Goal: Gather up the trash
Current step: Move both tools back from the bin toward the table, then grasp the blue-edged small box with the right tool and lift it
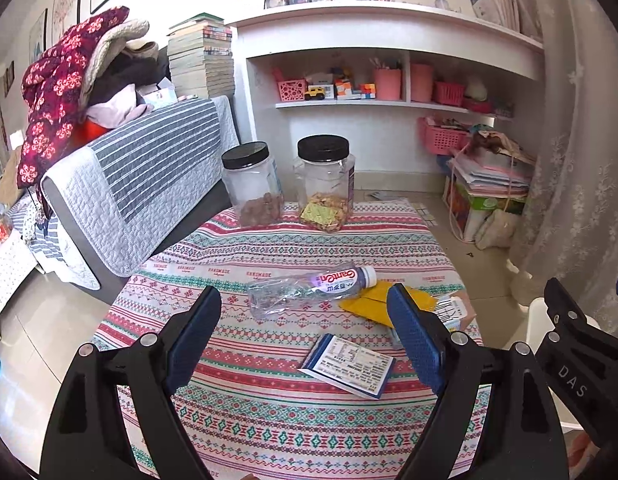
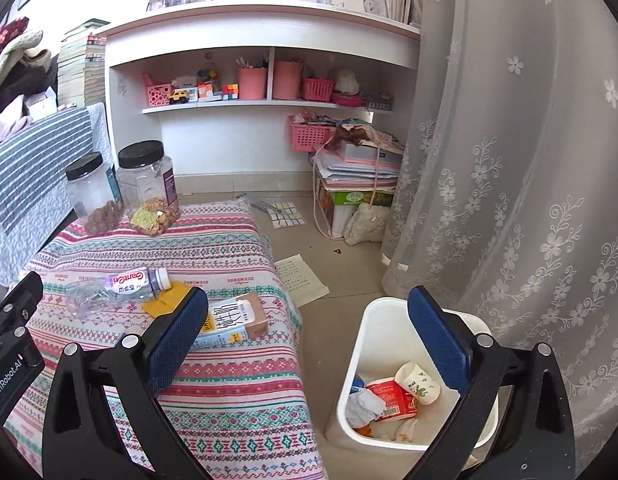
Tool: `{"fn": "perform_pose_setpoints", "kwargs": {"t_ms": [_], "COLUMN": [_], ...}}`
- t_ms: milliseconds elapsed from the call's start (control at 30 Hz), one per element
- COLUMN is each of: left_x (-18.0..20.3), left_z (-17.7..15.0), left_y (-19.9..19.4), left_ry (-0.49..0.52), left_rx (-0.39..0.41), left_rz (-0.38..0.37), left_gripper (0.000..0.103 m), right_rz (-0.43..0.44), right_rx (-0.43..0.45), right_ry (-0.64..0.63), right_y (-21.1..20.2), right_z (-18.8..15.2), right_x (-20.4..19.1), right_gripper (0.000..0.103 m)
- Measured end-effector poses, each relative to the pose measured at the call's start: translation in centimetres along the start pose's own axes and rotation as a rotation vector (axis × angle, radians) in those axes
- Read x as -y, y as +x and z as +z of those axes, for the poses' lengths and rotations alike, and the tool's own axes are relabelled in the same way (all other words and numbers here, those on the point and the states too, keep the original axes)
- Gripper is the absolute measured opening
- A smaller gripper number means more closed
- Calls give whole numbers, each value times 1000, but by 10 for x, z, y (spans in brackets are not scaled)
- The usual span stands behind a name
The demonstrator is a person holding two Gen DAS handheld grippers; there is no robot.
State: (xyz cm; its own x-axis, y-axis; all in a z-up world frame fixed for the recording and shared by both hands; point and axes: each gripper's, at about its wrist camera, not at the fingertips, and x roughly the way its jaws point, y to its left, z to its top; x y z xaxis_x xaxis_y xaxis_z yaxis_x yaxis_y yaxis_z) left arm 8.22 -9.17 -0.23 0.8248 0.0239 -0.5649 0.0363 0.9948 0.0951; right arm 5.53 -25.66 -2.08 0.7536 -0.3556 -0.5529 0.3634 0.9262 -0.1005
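Trash lay on the patterned table: nearest my left gripper, spread wide and empty, was a flat leaflet, thin, best pinched at its raised edge. Beyond, a crushed bottle, light, springy, slippery; I judged mid-body best. Carton looked stiff. Right gripper also gaped empty, above the bin, already part filled.
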Motion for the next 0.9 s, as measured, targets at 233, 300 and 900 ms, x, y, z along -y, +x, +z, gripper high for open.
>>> {"fn": "perform_pose_setpoints", "kwargs": {"t_ms": [233, 300, 900], "left_x": [-35, -46, -126], "left_z": [-2, -2, 0], "left_y": [10, 12, 14], "left_ry": [-28, -39, -164], "left_rx": [-22, -27, -54], "left_rz": [49, 63, 95], "left_gripper": [83, 83, 83], "right_rz": [59, 79, 453], "right_rx": [-101, -132, -285], "right_ry": [-18, -42, -675], "right_y": [25, 33, 80], "right_z": [-9, -13, -70], "right_x": [-39, -53, -183], "right_gripper": [96, 96, 96]}}
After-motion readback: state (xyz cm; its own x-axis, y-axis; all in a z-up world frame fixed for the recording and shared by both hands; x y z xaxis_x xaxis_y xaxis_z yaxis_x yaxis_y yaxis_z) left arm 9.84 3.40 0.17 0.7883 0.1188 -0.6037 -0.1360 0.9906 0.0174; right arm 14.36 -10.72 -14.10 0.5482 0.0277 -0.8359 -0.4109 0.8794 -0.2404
